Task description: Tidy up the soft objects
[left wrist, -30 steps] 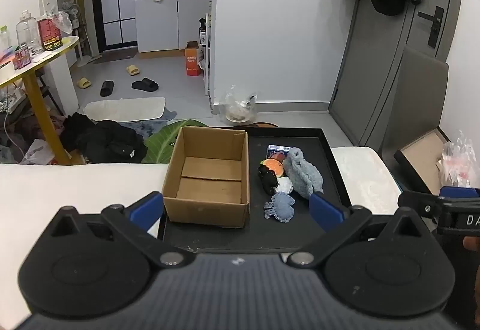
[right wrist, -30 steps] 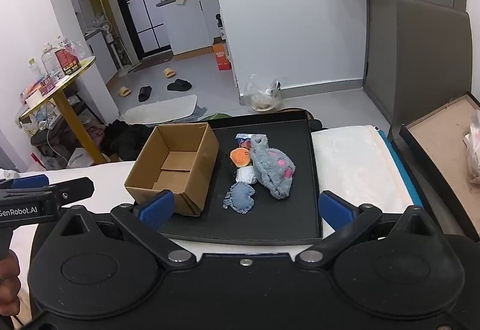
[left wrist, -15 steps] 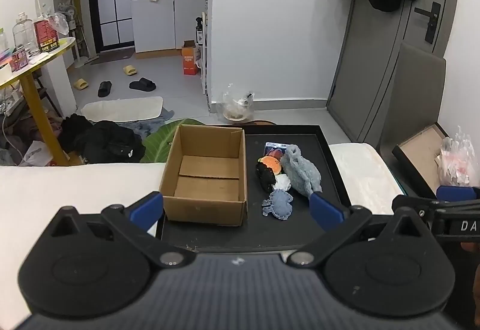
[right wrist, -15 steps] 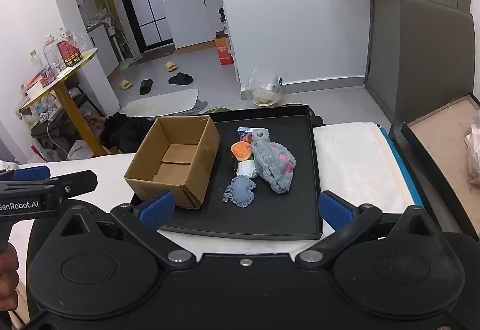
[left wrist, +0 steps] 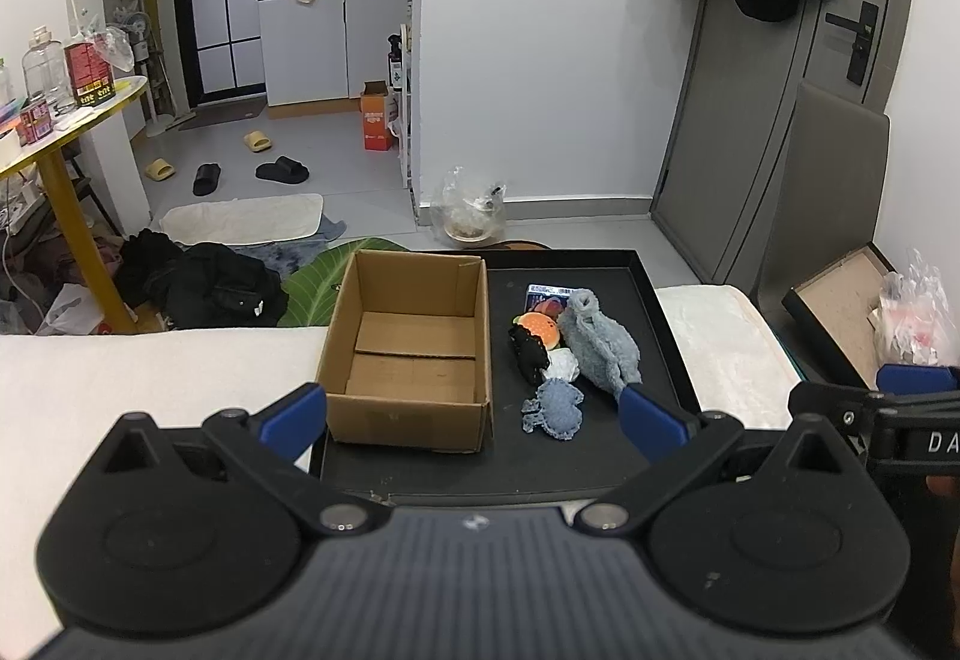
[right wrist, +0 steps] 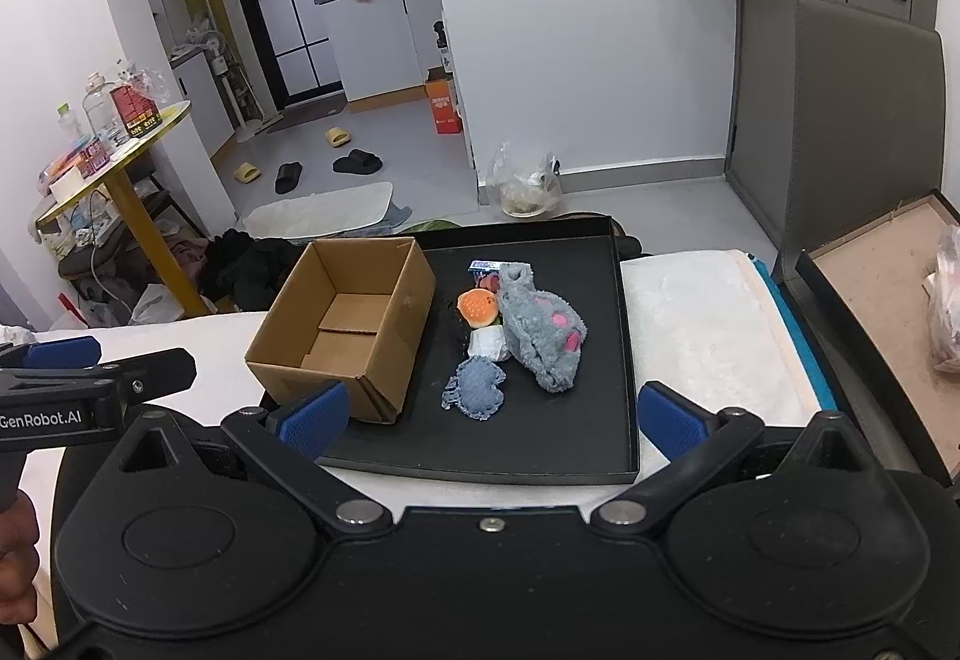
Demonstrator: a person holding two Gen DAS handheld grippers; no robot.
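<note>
Left gripper [left wrist: 473,417]: lower centre of its view, fingers spread wide, holding nothing.
Right gripper [right wrist: 491,416]: low in its view, fingers likewise wide apart, empty.
Tray [left wrist: 651,300]: black, mid-frame on a white surface.
Cardboard box [left wrist: 414,348]: open, on the tray's left half.
Soft objects: clustered right of the box; grey plush [right wrist: 540,330], blue piece [right wrist: 476,390] nearest the camera, burger toy [right wrist: 478,307], white piece [right wrist: 489,343].
Only the left view shows: black toy [left wrist: 529,354] beside the burger.
Only the right view shows: pink spots on the grey plush.
</note>
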